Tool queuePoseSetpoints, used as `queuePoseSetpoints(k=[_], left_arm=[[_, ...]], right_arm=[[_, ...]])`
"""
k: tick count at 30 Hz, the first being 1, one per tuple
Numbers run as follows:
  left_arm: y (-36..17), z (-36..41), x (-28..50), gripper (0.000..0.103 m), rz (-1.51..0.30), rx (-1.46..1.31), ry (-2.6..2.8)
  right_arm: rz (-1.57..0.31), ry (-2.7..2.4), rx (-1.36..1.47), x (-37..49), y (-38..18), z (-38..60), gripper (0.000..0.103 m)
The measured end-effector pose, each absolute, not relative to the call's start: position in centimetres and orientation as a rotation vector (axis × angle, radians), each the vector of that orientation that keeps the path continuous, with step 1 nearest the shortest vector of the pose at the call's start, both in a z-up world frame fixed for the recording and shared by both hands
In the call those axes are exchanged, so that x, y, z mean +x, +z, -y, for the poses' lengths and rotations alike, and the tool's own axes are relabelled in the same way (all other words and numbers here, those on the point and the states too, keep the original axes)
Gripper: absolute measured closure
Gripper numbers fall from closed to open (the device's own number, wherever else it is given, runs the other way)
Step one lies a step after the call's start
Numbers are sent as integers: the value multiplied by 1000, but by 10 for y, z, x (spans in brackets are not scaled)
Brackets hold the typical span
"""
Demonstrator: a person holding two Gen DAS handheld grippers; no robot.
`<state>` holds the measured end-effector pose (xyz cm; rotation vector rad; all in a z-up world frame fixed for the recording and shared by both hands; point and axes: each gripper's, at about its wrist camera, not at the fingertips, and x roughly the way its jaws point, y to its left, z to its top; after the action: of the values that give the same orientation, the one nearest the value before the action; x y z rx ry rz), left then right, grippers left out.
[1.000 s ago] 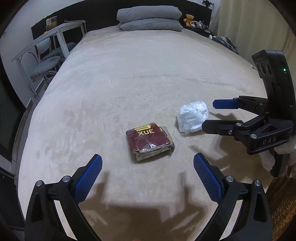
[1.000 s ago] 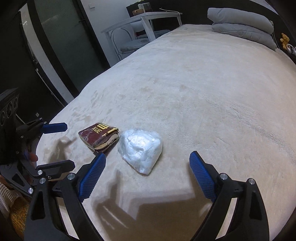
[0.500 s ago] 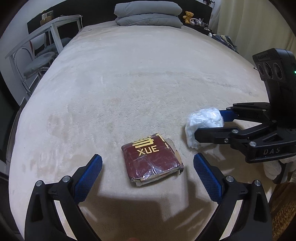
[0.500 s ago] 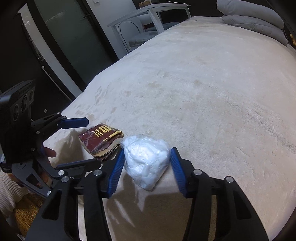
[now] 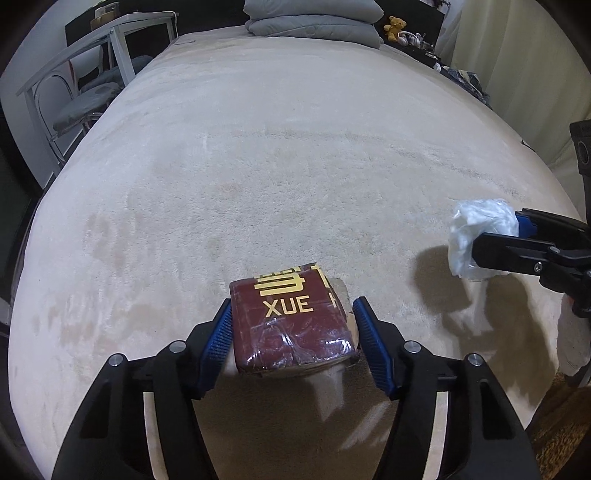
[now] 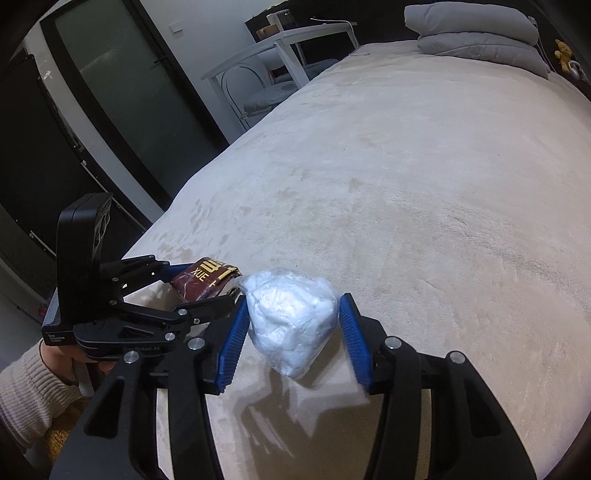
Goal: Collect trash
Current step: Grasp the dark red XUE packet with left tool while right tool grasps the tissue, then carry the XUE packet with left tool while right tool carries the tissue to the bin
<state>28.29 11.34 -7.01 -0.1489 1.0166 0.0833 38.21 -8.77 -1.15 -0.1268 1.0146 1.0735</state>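
A dark red packet marked XUE (image 5: 291, 325) sits between the blue pads of my left gripper (image 5: 293, 332), which is shut on it and holds it just above the beige bed cover (image 5: 277, 147). It also shows in the right wrist view (image 6: 203, 282). My right gripper (image 6: 293, 328) is shut on a crumpled white plastic wad (image 6: 291, 317) and holds it off the bed. The wad also shows in the left wrist view (image 5: 476, 232), to the right of the packet.
Grey pillows (image 5: 314, 18) and a small teddy bear (image 5: 393, 24) lie at the head of the bed. A white desk with a chair (image 5: 81, 85) stands to the bed's left. A dark glass door (image 6: 122, 110) is beyond the bed's edge.
My left gripper moved forward and closed on the red packet, lifting it. My right gripper, closing on the wad half a second ago, now holds it raised off the bed.
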Motion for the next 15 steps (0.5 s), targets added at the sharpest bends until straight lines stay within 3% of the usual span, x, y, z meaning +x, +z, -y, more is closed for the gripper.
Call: queuePoseSetpoints(k=[15], left_arm=[[-22,-80,241,40,-867,-171,83]], right_arm=[[-943,976,-12,346,17,134,52]])
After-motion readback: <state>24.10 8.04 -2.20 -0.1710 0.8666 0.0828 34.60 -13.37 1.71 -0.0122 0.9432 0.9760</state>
